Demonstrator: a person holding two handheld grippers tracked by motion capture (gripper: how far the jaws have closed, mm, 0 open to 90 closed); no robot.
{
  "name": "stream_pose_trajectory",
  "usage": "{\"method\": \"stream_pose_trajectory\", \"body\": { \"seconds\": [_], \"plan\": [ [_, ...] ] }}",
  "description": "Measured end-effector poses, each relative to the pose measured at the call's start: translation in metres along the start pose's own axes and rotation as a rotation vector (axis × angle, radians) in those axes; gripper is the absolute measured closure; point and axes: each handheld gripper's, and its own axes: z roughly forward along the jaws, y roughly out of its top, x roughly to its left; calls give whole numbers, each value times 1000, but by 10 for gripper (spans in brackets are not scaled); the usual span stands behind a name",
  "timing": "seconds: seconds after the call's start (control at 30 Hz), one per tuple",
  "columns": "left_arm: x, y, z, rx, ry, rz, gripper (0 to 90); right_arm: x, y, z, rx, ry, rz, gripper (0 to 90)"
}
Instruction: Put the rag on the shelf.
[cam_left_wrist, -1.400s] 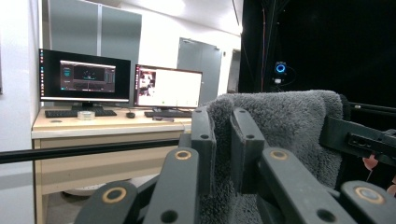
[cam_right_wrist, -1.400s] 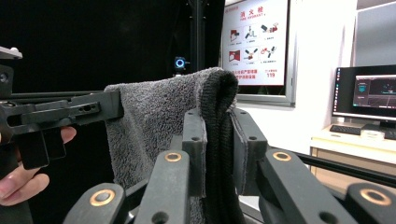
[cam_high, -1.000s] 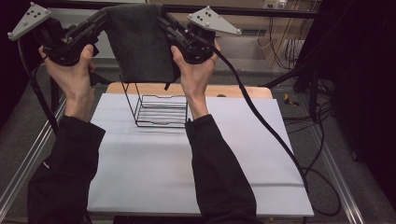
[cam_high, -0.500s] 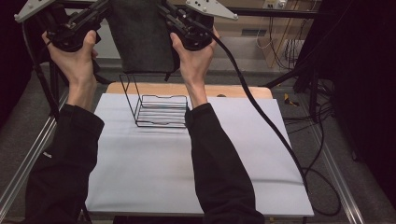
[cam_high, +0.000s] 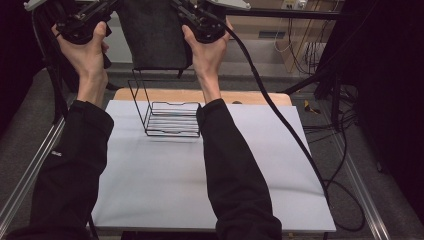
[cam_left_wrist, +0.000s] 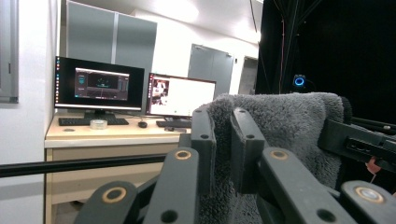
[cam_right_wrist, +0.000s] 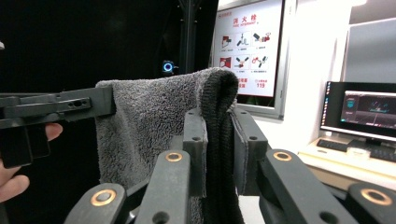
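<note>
Both grippers hold a dark grey towel (cam_high: 156, 35) up in the air, well above the wire rack (cam_high: 170, 118) on the white surface (cam_high: 165, 185). The left gripper (cam_left_wrist: 223, 140) has its fingers clamped on 1 top corner, and the right gripper (cam_right_wrist: 218, 149) pinches the other, the edge folded between its fingers. To hang it well, I would keep both grips firm and level, hold the top edge taut, then lower it evenly so the hem clears the rack's tall back frame.
</note>
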Motion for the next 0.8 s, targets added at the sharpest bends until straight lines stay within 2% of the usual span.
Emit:
{"method": "stream_pose_trajectory", "body": {
  "seconds": [0.13,0.37,0.67,0.8],
  "plan": [
    [4,-3,3,10,3,4,810,-2,-2,5,10,-1,-1,783],
    [13,-18,8,48,15,-4,810,-5,-17,11,47,-10,8,783],
    [17,-26,12,98,21,41,810,-9,-35,13,67,-2,39,783],
    [20,-34,12,100,11,26,810,-10,-40,12,79,-1,36,783]
  ]
}}
